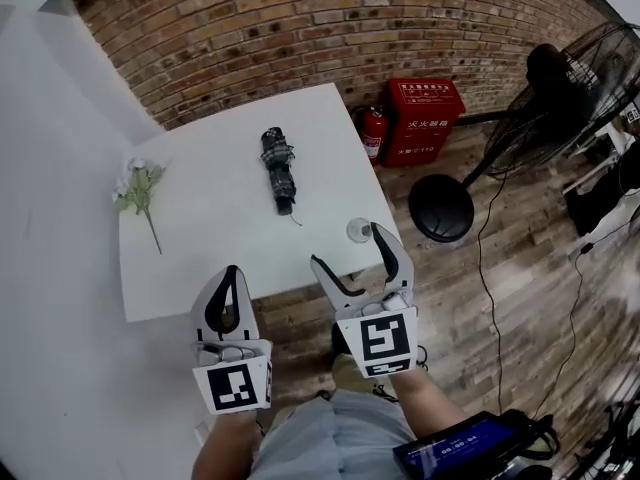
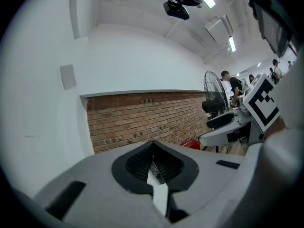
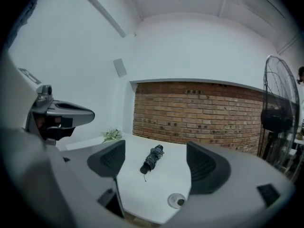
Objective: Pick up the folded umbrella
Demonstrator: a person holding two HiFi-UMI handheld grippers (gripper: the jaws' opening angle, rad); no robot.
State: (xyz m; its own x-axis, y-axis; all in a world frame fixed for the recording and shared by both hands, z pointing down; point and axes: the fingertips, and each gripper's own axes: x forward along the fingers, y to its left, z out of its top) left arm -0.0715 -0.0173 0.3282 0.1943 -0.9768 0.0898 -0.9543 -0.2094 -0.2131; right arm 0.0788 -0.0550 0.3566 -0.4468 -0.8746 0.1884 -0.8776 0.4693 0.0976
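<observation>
The folded umbrella point(image 1: 278, 170) lies in the middle of the white table point(image 1: 200, 258), well apart from both tools. The left tool point(image 1: 232, 273) is pressed together and the right tool point(image 1: 348, 246) is spread wide. The red box point(image 1: 425, 118) bears white Chinese lettering too small to read.

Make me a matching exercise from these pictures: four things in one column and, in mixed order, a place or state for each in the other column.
Things:
1. folded umbrella
2. flower sprig
3. red box
4. right gripper

Places or states:
A. on the floor, against the brick wall
B. jaws apart, nothing held between them
C. near the left edge of the table, as the head view shows it
D. around the middle of the table

Pairs: 1-D, 2-C, 3-A, 4-B.
</observation>
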